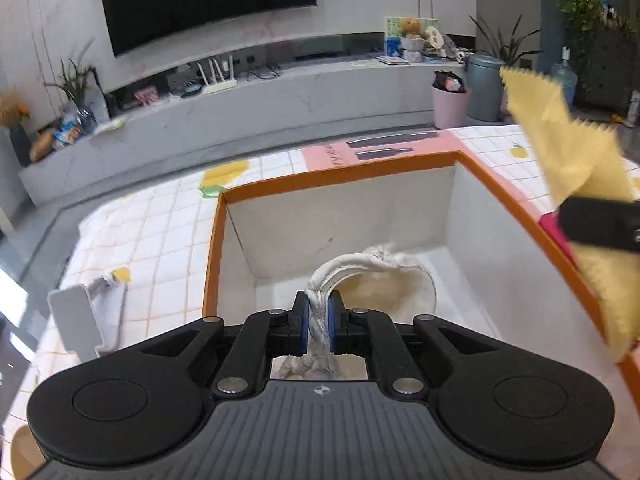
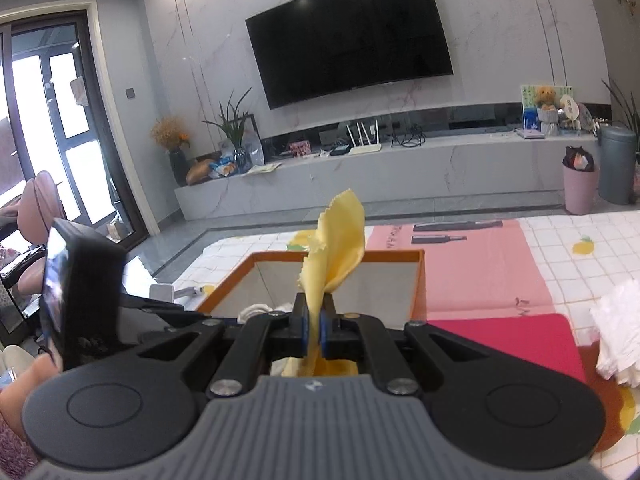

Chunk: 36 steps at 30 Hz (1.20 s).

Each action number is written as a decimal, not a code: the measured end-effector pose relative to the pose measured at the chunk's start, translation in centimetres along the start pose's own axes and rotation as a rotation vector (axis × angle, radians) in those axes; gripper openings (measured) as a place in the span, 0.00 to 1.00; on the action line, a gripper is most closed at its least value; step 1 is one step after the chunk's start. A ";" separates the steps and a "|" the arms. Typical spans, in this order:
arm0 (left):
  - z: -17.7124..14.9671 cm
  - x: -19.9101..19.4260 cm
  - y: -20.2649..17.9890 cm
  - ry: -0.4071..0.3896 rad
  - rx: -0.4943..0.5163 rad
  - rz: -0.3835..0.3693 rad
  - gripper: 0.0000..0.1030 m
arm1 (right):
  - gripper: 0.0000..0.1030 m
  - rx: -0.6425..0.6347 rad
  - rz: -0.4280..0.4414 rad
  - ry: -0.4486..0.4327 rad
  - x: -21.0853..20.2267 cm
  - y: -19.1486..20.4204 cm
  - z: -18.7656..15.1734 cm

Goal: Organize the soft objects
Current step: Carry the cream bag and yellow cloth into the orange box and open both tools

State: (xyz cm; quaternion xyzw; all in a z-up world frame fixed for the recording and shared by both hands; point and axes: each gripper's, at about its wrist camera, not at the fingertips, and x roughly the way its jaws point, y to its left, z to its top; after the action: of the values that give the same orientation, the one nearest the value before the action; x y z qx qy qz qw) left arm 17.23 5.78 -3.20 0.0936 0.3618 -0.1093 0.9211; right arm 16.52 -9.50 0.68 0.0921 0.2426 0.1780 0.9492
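My left gripper (image 1: 319, 322) has its jaws clamped on a white cloth (image 1: 372, 276), hanging inside the orange-rimmed box (image 1: 516, 204) on the tiled counter (image 1: 160, 216). My right gripper (image 2: 315, 326) has its jaws shut on a yellow cloth (image 2: 338, 240), held up just short of the box's near rim. Looks like the drop-in step: next I'd open left to release, then carry yellow over the rim; more white cloth (image 2: 618, 340) waits at right.

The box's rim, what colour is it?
Orange, around the box with pale grey-white inner walls; clearest in the left wrist view.
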 end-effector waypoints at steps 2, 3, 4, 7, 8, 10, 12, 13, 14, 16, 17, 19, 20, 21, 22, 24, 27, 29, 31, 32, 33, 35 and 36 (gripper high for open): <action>-0.1 0.0 0.6 0.065 -0.017 -0.036 0.19 | 0.02 -0.013 -0.016 0.015 0.2 0.3 -0.2; 0.1 -0.1 0.9 0.080 -0.033 -0.040 0.24 | 0.02 -0.014 -0.024 0.022 0.4 0.4 -0.3; 0.2 -0.1 1.0 0.091 -0.054 -0.041 0.30 | 0.02 -0.013 -0.031 0.029 0.4 0.5 -0.4; 0.1 -0.9 2.3 0.061 -0.112 -0.067 0.69 | 0.02 -0.026 -0.056 0.048 0.5 0.8 -0.6; 0.6 -1.0 3.5 0.050 -0.138 -0.086 0.71 | 0.02 -0.031 -0.061 0.052 0.4 0.9 -0.7; 0.9 -2.0 4.5 0.034 -0.198 -0.134 0.71 | 0.02 -0.029 -0.064 0.065 0.4 0.8 -0.7; 1.2 -2.9 6.1 0.011 -0.277 -0.172 0.77 | 0.02 -0.021 -0.064 0.075 0.5 0.7 -0.4; 1.7 -3.1 6.7 0.002 -0.308 -0.177 0.78 | 0.02 -0.022 -0.062 0.081 0.5 0.8 -0.2; 1.7 -3.5 7.2 -0.008 -0.328 -0.172 0.79 | 0.02 -0.024 -0.061 0.084 0.6 0.9 -0.1; 1.7 -4.5 7.9 -0.033 -0.341 -0.143 0.79 | 0.02 -0.035 -0.065 0.090 0.6 1.4 0.3; 2.3 -4.1 8.0 -0.045 -0.340 -0.121 0.79 | 0.03 -0.044 -0.065 0.093 0.8 1.7 0.4; 2.1 -4.6 8.3 -0.070 -0.339 -0.079 0.79 | 0.02 -0.066 -0.067 0.105 1.1 2.3 0.9; 2.1 -4.7 8.4 -0.075 -0.339 -0.065 0.79 | 0.02 -0.079 -0.069 0.113 1.4 2.7 1.1; 2.1 -4.7 8.6 -0.078 -0.344 -0.056 0.79 | 0.02 -0.093 -0.070 0.116 1.6 3.1 1.4; 2.1 -4.7 8.9 -0.080 -0.351 -0.053 0.79 | 0.02 -0.108 -0.072 0.121 1.8 3.4 1.7; 1.9 -4.7 9.5 -0.081 -0.378 -0.057 0.79 | 0.02 -0.150 -0.080 0.129 2.3 4.2 2.3; 1.7 -4.2 10.6 -0.072 -0.441 -0.029 0.79 | 0.03 -0.181 -0.097 0.180 4.0 4.7 3.1; 1.4 -3.8 11.1 -0.060 -0.460 -0.008 0.79 | 0.03 -0.138 -0.128 0.244 5.9 4.2 3.4; 1.3 -3.3 11.4 -0.039 -0.467 -0.004 0.78 | 0.03 -0.109 -0.154 0.306 7.7 3.9 3.3; 1.1 -3.3 11.4 -0.033 -0.469 -0.006 0.78 | 0.03 -0.110 -0.166 0.337 8.6 3.9 3.0; 1.1 -3.2 11.5 -0.029 -0.467 -0.008 0.78 | 0.03 -0.112 -0.182 0.362 9.3 3.9 2.7; 1.0 -3.3 11.3 -0.030 -0.449 0.002 0.78 | 0.03 -0.110 -0.212 0.415 10.5 3.9 2.0; 1.0 -3.3 11.3 -0.033 -0.439 0.013 0.78 | 0.03 -0.092 -0.210 0.446 11.0 3.8 1.6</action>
State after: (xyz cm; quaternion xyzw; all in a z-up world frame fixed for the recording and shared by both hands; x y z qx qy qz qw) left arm 18.54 16.78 0.86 -0.1086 0.3611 -0.0235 0.9259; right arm 25.15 -1.97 -1.67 -0.0182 0.4458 0.1052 0.8887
